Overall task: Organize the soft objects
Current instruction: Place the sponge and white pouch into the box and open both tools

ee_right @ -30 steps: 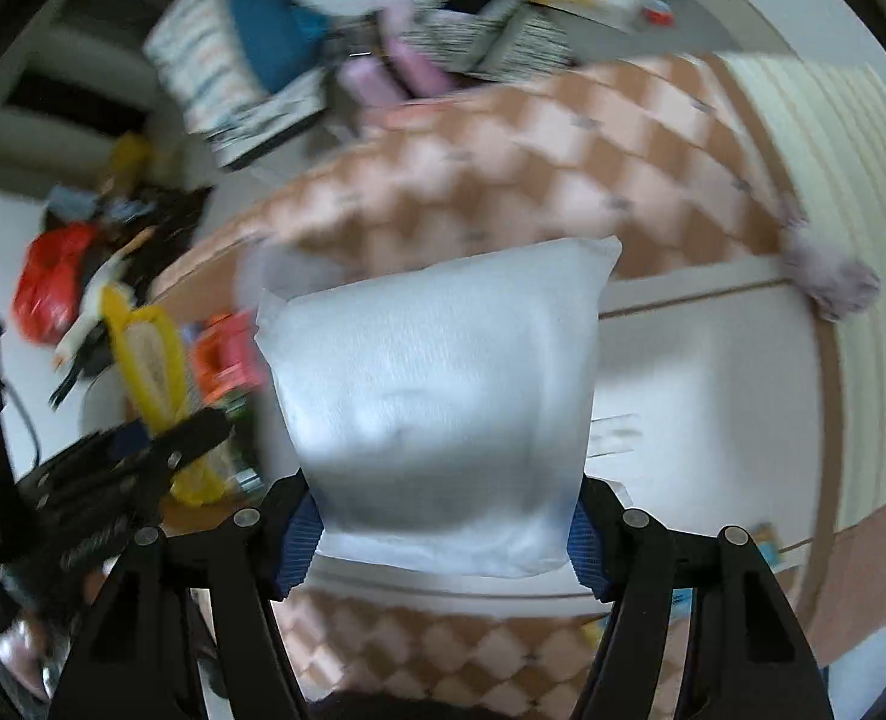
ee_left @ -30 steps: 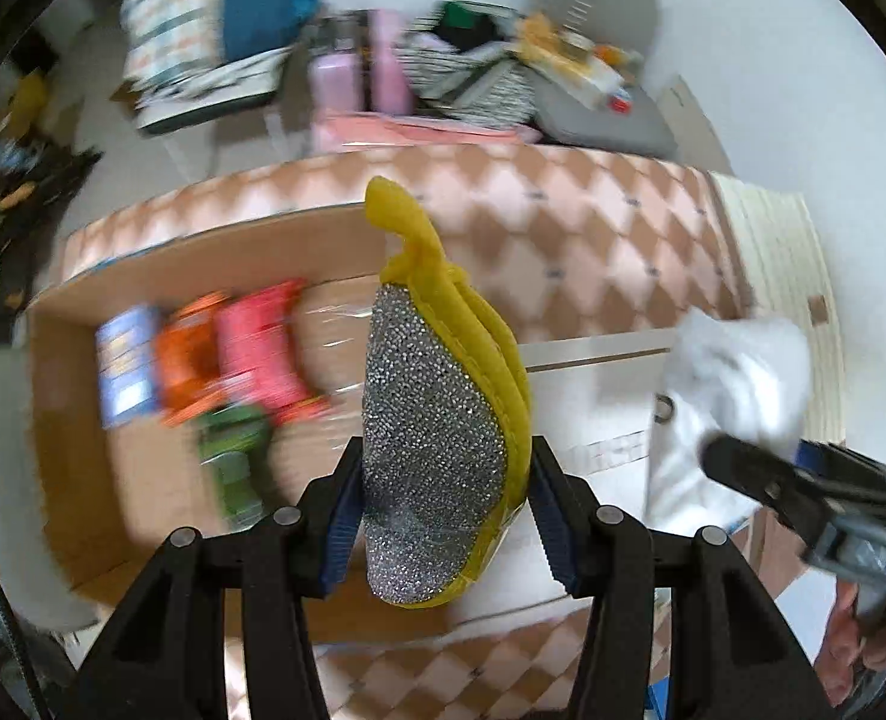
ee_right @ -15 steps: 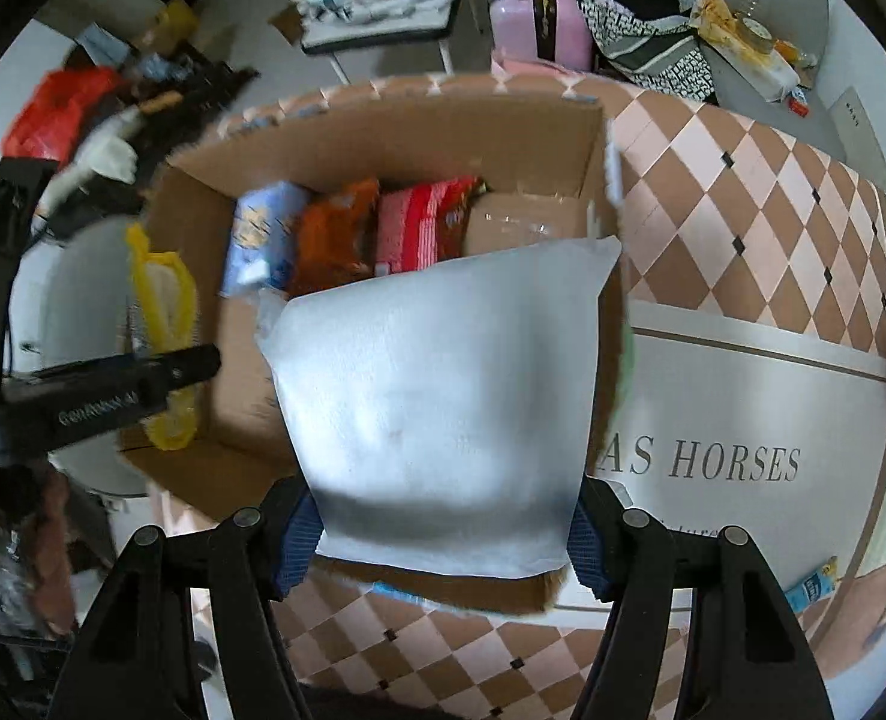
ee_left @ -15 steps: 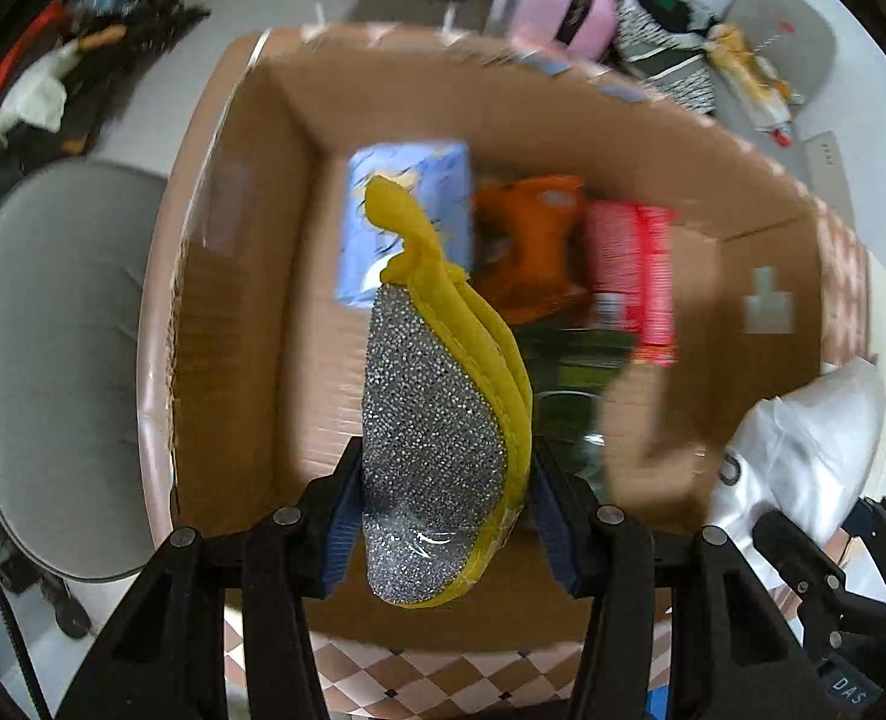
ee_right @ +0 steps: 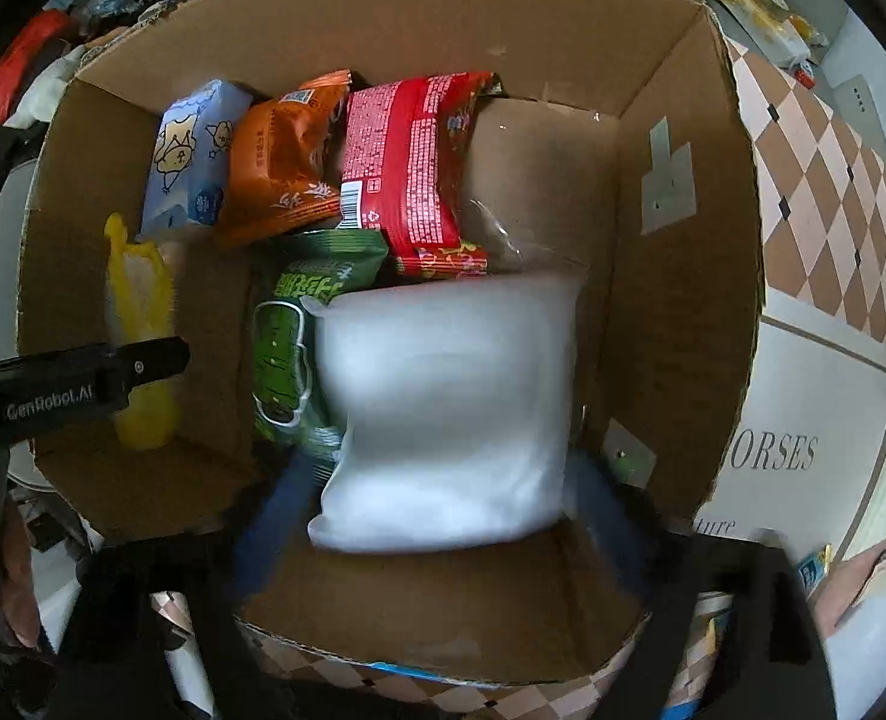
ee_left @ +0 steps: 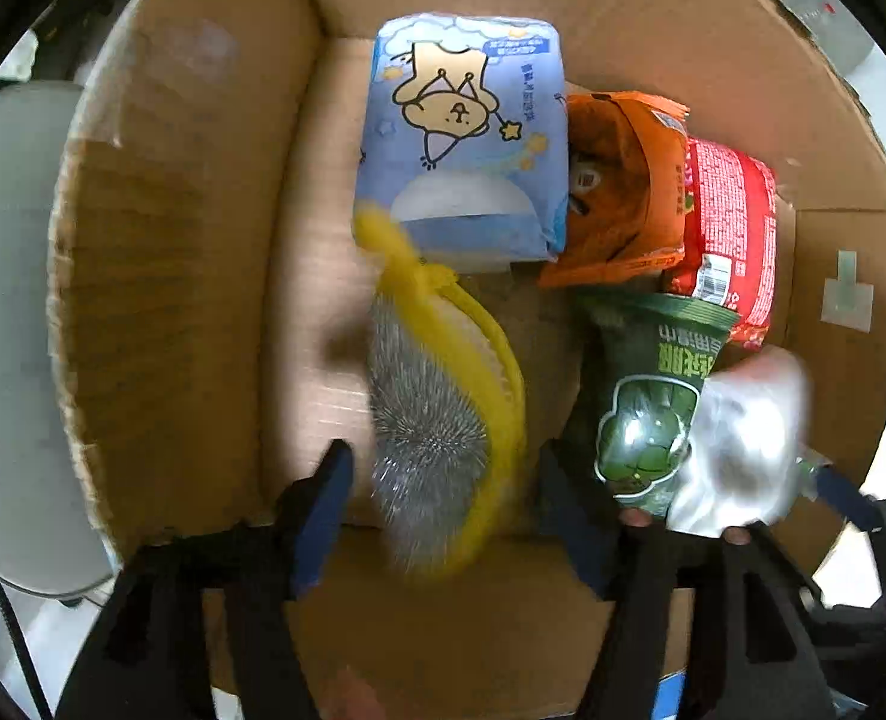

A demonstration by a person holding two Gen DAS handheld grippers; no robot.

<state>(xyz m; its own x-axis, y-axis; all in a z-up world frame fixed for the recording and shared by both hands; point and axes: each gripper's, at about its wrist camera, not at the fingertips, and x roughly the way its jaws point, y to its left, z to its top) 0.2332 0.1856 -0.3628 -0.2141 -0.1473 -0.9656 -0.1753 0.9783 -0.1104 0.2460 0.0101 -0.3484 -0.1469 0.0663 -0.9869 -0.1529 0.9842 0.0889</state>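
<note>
Both grippers are inside an open cardboard box (ee_left: 161,228). My left gripper (ee_left: 443,480) is open, its pads apart from the yellow and silver scrub sponge (ee_left: 437,420), which is blurred between them above the box floor. My right gripper (ee_right: 443,510) is open around the white soft pack (ee_right: 448,408), which is blurred at the box's right side. The white pack also shows in the left wrist view (ee_left: 742,438). The sponge shows at the left of the right wrist view (ee_right: 137,324).
The box (ee_right: 682,240) holds a blue tissue pack (ee_left: 466,138), an orange snack bag (ee_left: 622,192), a red snack bag (ee_left: 730,234) and a green snack bag (ee_left: 652,396). A checkered mat (ee_right: 832,180) lies to the right of the box.
Both grippers moved down into the box. Both jaws opened, and the sponge and the white pack are blurred as they come free.
</note>
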